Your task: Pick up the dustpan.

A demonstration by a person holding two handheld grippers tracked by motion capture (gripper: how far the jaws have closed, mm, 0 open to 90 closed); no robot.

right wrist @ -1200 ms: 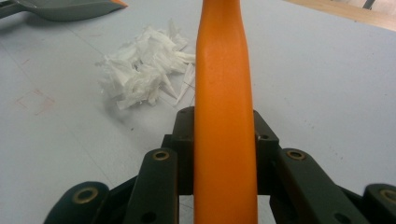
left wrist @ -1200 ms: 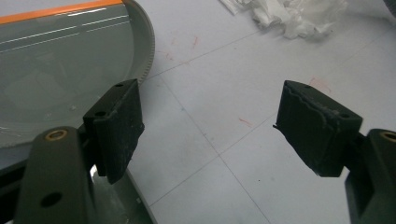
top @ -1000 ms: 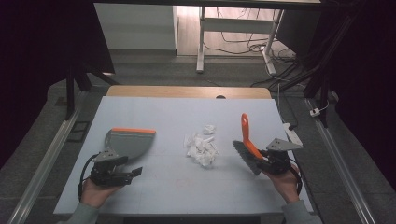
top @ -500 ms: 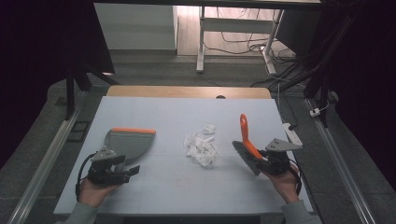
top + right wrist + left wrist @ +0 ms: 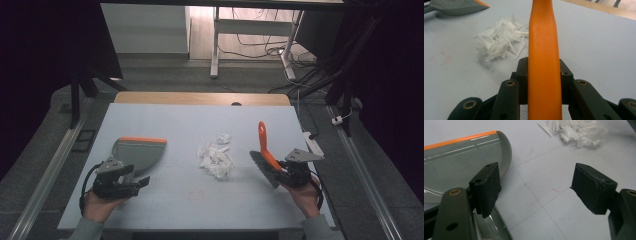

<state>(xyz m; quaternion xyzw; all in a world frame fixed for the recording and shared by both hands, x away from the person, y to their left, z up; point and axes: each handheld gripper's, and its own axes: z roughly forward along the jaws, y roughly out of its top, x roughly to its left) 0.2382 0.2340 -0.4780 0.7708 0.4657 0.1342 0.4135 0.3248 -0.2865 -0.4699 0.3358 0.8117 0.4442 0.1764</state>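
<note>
A grey dustpan with an orange lip lies at the table's left; in the left gripper view the dustpan sits beside the left jaw, and its handle runs under that jaw. My left gripper stands open just in front of it, with only bare table between the pads. A pile of white paper scraps lies mid-table. My right gripper is shut on the orange handle of a brush, whose dark bristles point toward the scraps.
The light grey table has a wooden strip along its far edge. A white power strip lies at the right edge. Beyond the table stand desk legs and cables on the floor. Metal rails run along both sides.
</note>
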